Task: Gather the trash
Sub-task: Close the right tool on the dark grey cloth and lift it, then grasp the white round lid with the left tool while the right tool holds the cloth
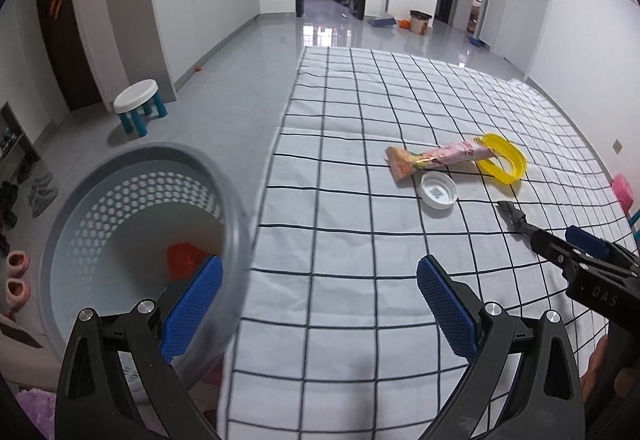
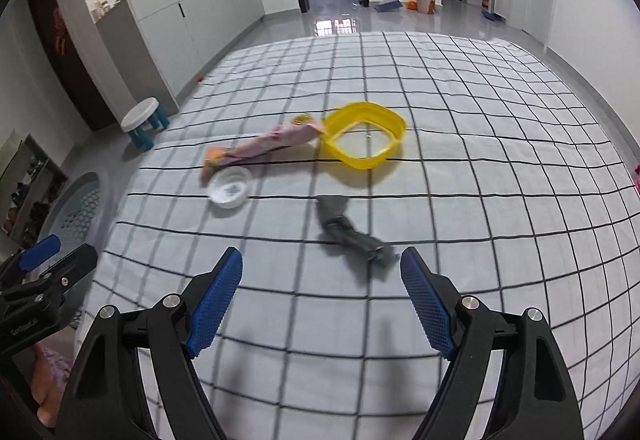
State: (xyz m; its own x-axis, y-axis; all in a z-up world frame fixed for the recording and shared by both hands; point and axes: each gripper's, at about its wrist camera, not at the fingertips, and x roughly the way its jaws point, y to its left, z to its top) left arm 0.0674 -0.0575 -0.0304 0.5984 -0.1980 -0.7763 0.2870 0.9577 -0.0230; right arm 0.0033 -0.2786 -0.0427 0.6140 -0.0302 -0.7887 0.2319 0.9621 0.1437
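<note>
left gripper (image 1: 320,304) spread wide, empty, straddling the rim of the grey basket (image 1: 236,216) beside the checked tabletop (image 2: 480,160). right gripper (image 2: 322,292) released too, over a dark crumpled wrapper (image 2: 348,230). farther on: white lid (image 2: 230,192), pink wrapper (image 2: 260,146), yellow ring (image 2: 366,134).

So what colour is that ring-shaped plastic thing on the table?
Yellow; the plastic ring shows best in the right wrist view.
</note>
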